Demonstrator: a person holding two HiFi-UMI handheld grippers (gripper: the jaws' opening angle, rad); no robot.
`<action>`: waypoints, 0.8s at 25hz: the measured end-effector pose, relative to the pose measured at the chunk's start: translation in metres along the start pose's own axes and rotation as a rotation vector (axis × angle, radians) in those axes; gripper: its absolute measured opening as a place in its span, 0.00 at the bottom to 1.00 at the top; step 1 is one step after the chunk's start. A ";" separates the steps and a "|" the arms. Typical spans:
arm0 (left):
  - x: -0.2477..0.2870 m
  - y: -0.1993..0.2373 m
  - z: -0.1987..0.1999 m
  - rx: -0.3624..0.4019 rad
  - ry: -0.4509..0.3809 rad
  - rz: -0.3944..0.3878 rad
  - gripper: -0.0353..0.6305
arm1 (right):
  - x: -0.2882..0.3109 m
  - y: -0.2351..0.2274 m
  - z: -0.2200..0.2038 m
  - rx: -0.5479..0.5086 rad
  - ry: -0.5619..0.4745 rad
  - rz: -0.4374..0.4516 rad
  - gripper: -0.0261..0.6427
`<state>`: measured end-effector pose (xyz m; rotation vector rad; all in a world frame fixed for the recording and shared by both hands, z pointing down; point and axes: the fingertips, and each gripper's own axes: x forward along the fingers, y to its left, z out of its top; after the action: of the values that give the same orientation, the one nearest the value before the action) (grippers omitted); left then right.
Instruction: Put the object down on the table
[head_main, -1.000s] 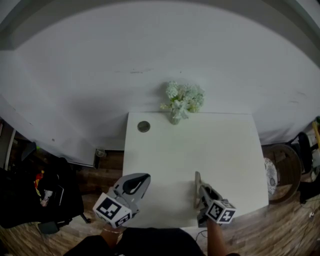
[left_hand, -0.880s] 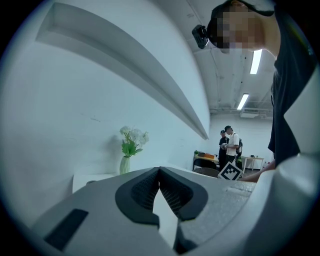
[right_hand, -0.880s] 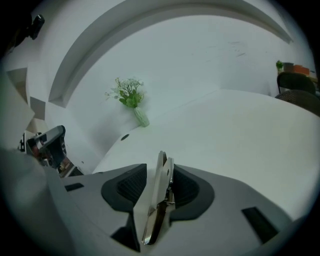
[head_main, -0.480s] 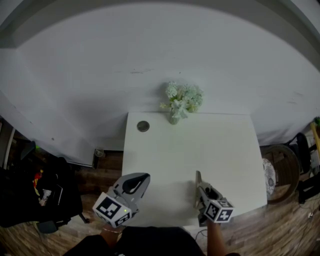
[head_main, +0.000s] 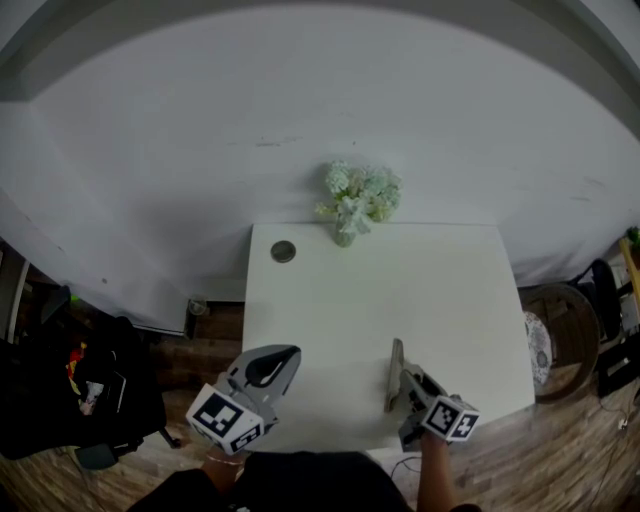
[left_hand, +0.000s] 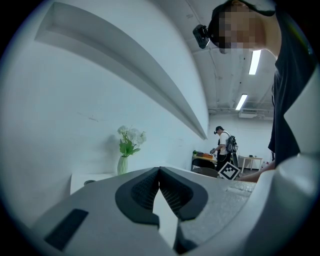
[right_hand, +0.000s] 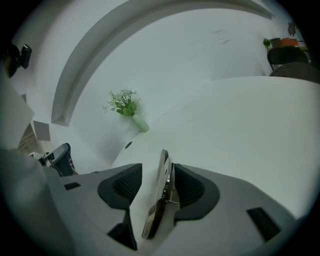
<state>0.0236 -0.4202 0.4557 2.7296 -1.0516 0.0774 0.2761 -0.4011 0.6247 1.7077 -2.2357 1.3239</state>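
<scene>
A thin flat board with a metal clip (head_main: 394, 368) (right_hand: 161, 192) stands on its edge on the white table (head_main: 440, 290) (right_hand: 250, 115) near the front edge. My right gripper (head_main: 403, 385) (right_hand: 157, 166) straddles it and its jaws are opening. The board leans on the right pad (right_hand: 192, 187), and a clear gap shows at the left pad. My left gripper (head_main: 288, 355) (left_hand: 159, 170) hovers at the table's front left corner, shut with nothing in it.
A vase of white flowers (head_main: 346, 236) (right_hand: 139, 123) (left_hand: 123, 164) stands at the table's back edge, with a small dark round object (head_main: 283, 252) to its left. A chair (head_main: 560, 330) stands right of the table. Dark bags (head_main: 60, 385) lie on the floor at left.
My right gripper has edged slightly to the right and back from the board, which stays standing in place. The left gripper has not moved.
</scene>
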 end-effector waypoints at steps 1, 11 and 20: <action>0.000 0.000 0.000 0.000 0.002 0.000 0.05 | -0.001 -0.002 0.000 -0.020 0.006 -0.011 0.35; 0.001 -0.004 -0.001 0.003 0.005 -0.009 0.05 | -0.020 -0.008 0.019 -0.087 -0.077 -0.092 0.31; 0.005 -0.019 0.002 0.012 -0.005 -0.043 0.05 | -0.065 0.028 0.072 -0.187 -0.322 -0.063 0.03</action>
<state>0.0396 -0.4099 0.4512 2.7630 -0.9964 0.0696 0.3111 -0.3948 0.5305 2.0196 -2.3493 0.8449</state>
